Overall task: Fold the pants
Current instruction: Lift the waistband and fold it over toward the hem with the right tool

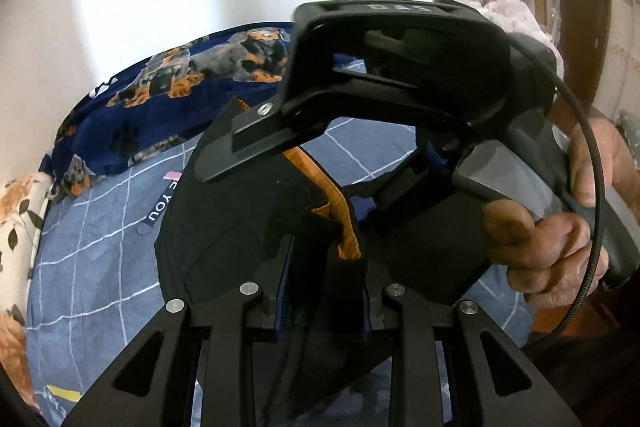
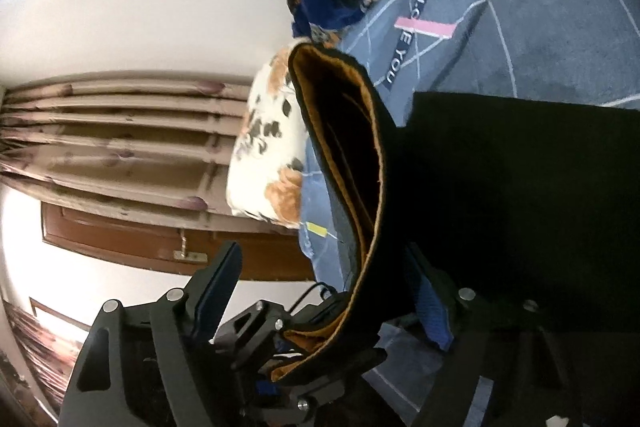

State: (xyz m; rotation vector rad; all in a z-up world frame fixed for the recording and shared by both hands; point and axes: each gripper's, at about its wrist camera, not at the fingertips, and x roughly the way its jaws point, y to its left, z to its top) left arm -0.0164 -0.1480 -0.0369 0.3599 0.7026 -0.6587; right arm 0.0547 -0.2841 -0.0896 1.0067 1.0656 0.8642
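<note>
The black pants with orange lining [image 1: 256,227] are hanging over the blue checked bed [image 1: 92,247]; my left tongs [image 1: 326,291] are pinching their bunched edge, my right tongs [image 2: 332,291] gaping wide around the waistband, so I'm aiming to close squarely before folding.

Most of the black pants [image 1: 248,227] are a dark blob, so the folds and layers are hard to tell apart. The right gripper [image 1: 320,131] blocks the bed [image 1: 100,259] behind it. In the right wrist view the curtain [image 2: 120,131] is blurry, and the pants [image 2: 520,187] hide one finger.
</note>
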